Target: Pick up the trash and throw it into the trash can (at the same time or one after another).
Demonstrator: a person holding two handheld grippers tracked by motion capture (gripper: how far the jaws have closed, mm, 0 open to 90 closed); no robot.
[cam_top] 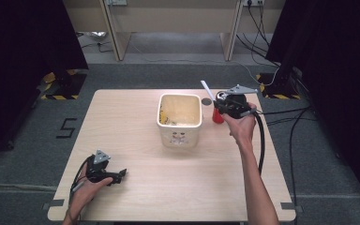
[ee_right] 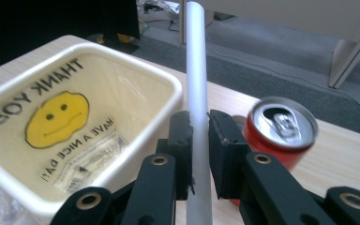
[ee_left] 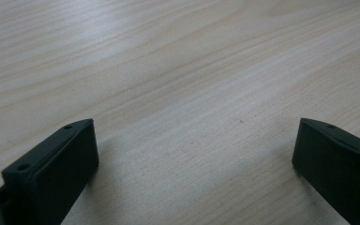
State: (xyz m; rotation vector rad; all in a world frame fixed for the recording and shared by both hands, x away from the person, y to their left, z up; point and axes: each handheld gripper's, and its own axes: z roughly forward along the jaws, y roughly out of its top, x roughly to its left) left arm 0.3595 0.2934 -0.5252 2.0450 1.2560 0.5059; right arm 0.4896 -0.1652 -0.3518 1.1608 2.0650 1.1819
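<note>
We look down on a pale wooden rectangular worktop (cam_top: 136, 187) standing on grey carpet. Near its middle sits a cream plastic square bin (cam_top: 179, 119), lined with a clear bag printed with a yellow smiley face and "THANK YOU". Just to its right stands a red aluminium drink can (ee_right: 281, 133), upright with its tab end up and already opened.

The right tool (cam_top: 226, 104), held in the person's hand above the can and beside the bin, has its jaws closed tight on a thin white plastic drinking straw (ee_right: 198, 112). The straw is clamped partway along its length and juts up past the jaws, tilted towards the bin.

We judge the straw to be very light, smooth and easily crushed or kinked, so a gentle pinch near its middle suits it; gripped at an end it would likely wobble or bend.

The bin's rim and the can crowd the space below the straw, and the can looks easy to tip.

The left tool (ee_left: 192, 154) rests low over bare wood at the near left corner, well apart, jaws wide and holding nothing.
</note>
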